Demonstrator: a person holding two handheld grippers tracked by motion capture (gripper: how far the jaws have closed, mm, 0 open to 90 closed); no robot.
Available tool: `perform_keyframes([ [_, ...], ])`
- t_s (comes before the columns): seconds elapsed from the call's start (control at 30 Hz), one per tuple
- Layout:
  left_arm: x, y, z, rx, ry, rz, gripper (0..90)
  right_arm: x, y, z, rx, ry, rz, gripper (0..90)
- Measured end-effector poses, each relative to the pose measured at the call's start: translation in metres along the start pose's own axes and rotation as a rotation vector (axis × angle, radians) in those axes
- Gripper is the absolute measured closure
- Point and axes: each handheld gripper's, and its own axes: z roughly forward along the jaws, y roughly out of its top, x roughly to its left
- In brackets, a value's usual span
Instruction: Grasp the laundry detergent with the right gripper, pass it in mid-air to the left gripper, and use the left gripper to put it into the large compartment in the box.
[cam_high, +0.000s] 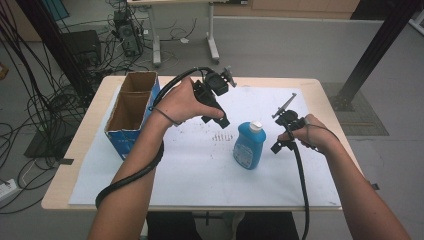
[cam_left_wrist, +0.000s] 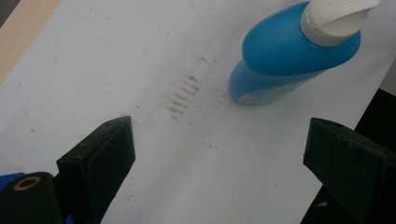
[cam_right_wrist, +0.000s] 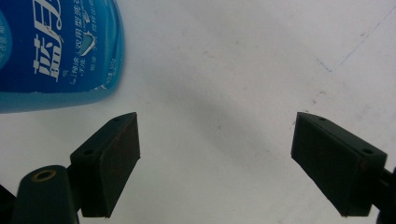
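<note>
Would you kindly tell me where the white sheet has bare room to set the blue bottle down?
Bare sheet runs along the near edge, below the blue bottle. The far right corner is free too. It is tighter between the cardboard box, the left tool and the right tool.

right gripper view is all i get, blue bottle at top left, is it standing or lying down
Observer: The blue bottle stands upright on the white sheet, white cap on top.
Operator: where is the other tool
Observer: The left tool hangs above the sheet, left of the bottle, jaws open and empty.
Operator: anything else on the table
Observer: An open cardboard box sits at the table's left edge, beyond the left hand.
</note>
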Motion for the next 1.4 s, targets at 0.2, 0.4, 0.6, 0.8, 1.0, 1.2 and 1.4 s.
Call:
perform_keyframes([
  [0.2,0.000,-0.002,0.001,-0.002,-0.019,-0.011,10.2,0.000,0.000,0.001,-0.002,-0.002,-0.005,15.5],
  [0.4,0.001,-0.003,0.002,0.008,-0.018,-0.013,10.3,-0.001,-0.002,-0.001,-0.015,0.003,0.001,15.5],
  [0.6,0.003,-0.003,0.003,0.019,-0.021,-0.016,10.3,0.002,-0.006,-0.005,-0.038,0.014,-0.003,15.4],
  [0.8,0.005,-0.002,0.006,0.033,-0.023,-0.018,10.3,0.004,-0.013,-0.010,-0.056,0.004,-0.006,15.4],
  [1.0,0.005,-0.002,0.008,0.042,-0.029,-0.017,10.3,0.006,-0.024,-0.015,-0.075,0.005,-0.006,15.2],
  [1.2,0.005,-0.004,0.008,0.044,-0.034,-0.019,10.4,0.009,-0.035,-0.014,-0.102,0.015,0.001,15.2],
  [1.4,0.006,-0.006,0.009,0.065,-0.032,-0.017,10.4,0.015,-0.044,-0.012,-0.123,0.022,-0.001,15.1],
])
